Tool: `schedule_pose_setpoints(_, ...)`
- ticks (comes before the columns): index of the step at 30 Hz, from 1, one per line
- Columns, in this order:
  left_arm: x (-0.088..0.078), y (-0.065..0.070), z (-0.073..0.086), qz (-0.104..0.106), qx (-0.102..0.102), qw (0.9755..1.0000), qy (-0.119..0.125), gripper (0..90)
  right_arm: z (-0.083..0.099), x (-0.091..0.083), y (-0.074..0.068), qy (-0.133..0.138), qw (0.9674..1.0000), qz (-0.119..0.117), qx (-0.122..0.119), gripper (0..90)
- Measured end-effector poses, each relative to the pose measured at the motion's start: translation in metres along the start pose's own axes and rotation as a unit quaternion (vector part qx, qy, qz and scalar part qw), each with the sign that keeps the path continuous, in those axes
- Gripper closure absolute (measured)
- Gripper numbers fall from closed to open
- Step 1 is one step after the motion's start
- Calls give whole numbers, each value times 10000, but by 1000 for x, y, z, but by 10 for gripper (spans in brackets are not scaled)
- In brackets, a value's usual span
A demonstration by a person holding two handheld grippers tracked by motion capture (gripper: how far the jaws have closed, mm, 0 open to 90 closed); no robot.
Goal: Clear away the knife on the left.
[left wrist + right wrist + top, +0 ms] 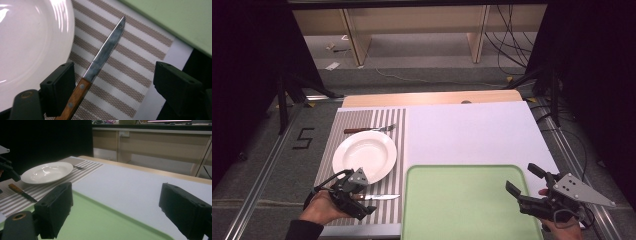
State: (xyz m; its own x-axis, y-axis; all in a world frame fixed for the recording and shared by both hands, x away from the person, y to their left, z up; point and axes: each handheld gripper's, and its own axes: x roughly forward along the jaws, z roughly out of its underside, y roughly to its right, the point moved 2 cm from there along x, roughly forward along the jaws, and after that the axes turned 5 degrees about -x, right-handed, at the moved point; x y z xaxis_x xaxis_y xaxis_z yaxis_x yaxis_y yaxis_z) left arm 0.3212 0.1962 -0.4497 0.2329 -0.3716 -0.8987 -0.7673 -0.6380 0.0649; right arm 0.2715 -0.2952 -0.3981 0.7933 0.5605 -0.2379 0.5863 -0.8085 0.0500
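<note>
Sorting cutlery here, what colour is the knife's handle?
Brown wood with metal rivets on the knife; the left gripper view shows it best.

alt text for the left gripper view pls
A wooden-handled knife lies on a striped placemat, its handle between the left gripper's open black jaws, beside one of them. A white plate sits at left and a green tray at upper right.

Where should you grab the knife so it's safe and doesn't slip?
Grab the knife by its wooden handle, not the thin blade. It lies flat on the striped mat beside the plate, so come straight down from above. The left gripper has its open jaws either side of the handle.
</note>
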Motion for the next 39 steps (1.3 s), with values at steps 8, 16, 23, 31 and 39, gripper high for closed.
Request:
schedule_pose_setpoints(8,6,-9,8,-220,10,9986,-482,201,0,0,0,-11,10000,1,-6,130)
schedule_pose_setpoints(16,14,-23,14,-255,-97,9965,-791,274,1,1,-1,-41,10000,-27,0,131)
schedule_pose_setpoints(23,21,-29,12,-249,-133,9952,-933,304,1,1,-1,-60,10000,-51,-6,134)
schedule_pose_setpoints(31,26,-34,13,-311,-127,9936,-1079,397,1,1,-1,-53,10000,-80,1,136)
schedule_pose_setpoints(39,27,-33,13,-236,-188,9927,-1169,494,1,2,-1,-59,9999,-84,9,137)
